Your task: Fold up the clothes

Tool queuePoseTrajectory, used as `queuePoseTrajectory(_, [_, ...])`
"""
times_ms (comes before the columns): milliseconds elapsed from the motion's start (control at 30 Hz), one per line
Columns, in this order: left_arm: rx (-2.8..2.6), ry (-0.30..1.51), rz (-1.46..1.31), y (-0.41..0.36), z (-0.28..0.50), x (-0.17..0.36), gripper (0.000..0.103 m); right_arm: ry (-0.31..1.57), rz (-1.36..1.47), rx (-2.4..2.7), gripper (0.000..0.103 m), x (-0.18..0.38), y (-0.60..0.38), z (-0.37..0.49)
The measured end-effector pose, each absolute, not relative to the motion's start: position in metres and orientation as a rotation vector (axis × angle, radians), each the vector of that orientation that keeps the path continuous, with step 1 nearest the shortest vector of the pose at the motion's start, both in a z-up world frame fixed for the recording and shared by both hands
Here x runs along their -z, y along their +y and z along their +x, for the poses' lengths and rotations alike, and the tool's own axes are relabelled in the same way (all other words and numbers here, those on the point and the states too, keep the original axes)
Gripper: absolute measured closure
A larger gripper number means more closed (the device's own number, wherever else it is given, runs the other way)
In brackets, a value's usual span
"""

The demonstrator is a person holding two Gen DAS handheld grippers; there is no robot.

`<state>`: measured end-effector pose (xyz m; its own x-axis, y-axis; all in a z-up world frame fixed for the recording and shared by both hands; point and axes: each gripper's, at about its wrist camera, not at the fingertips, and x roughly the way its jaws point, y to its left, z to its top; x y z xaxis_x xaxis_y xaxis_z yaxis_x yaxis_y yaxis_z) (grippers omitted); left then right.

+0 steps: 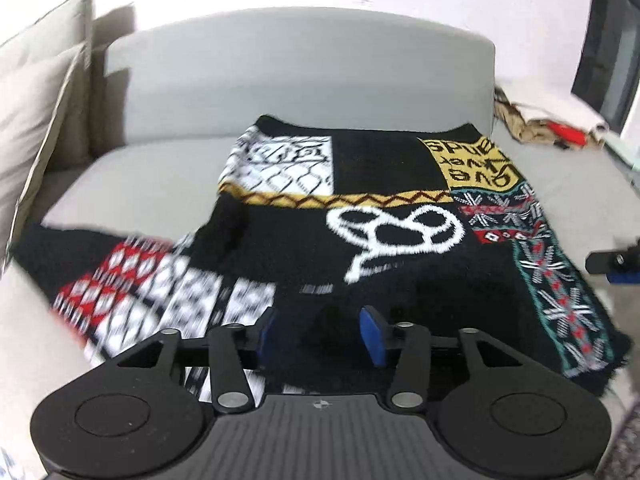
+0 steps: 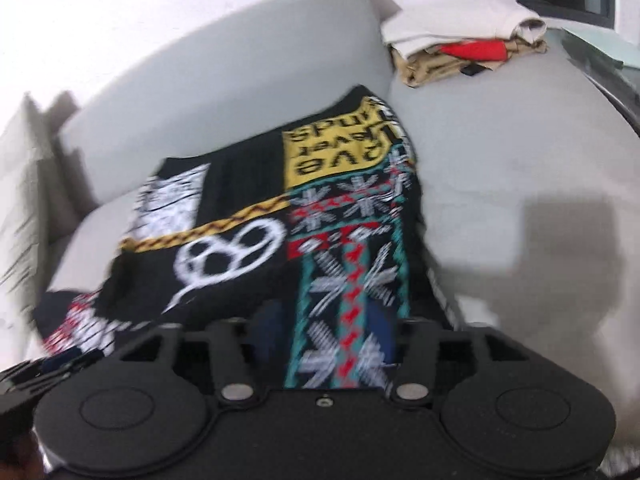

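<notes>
- On the grey sofa [image 1: 168, 168] the patchwork sweater [image 1: 360, 240] lies spread flat, hem toward me, so I can fold it.
- My left fingers [image 1: 320, 334] stand apart around its near black edge.
- My right fingers [image 2: 334, 330] straddle the snowflake strip; blur hides whether they pinch.

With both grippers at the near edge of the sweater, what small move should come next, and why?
Probably close the left gripper on the near hem: the sweater lies spread on the sofa and its fingers sit apart over the dark cloth. The right gripper's grip is too blurred to judge.
</notes>
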<state>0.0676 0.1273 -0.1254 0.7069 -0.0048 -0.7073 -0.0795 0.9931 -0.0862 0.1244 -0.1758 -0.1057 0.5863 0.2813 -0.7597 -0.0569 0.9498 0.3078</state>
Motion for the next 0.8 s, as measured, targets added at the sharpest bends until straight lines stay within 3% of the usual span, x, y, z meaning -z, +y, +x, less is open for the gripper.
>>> queuePoseTrajectory(100, [-0.096, 0.777, -0.257, 0.163, 0.043, 0.133, 0.045, 0.93, 0.263, -0.257, 0.033, 0.096, -0.17, 0.099])
queuePoseTrajectory(200, [-0.19, 0.743, -0.388, 0.202, 0.022, 0.147, 0.049, 0.944, 0.339, -0.28, 0.029, 0.1, -0.167, 0.09])
queuePoseTrajectory(433, [-0.409, 0.631, -0.633, 0.288, -0.01, 0.176, 0.049, 0.978, 0.383, -0.259, 0.029, 0.11, -0.135, 0.088])
queuePoseTrajectory(667, [-0.392, 0.495, -1.062, 0.373, -0.001, 0.219, 0.049, 0.967, 0.391, -0.303, 0.029, 0.097, -0.1, 0.091])
queuePoseTrajectory(800, [-0.413, 0.482, -1.084, 0.398, 0.024, 0.221, 0.044, 0.953, 0.39, -0.302, 0.029, 0.089, -0.093, 0.089])
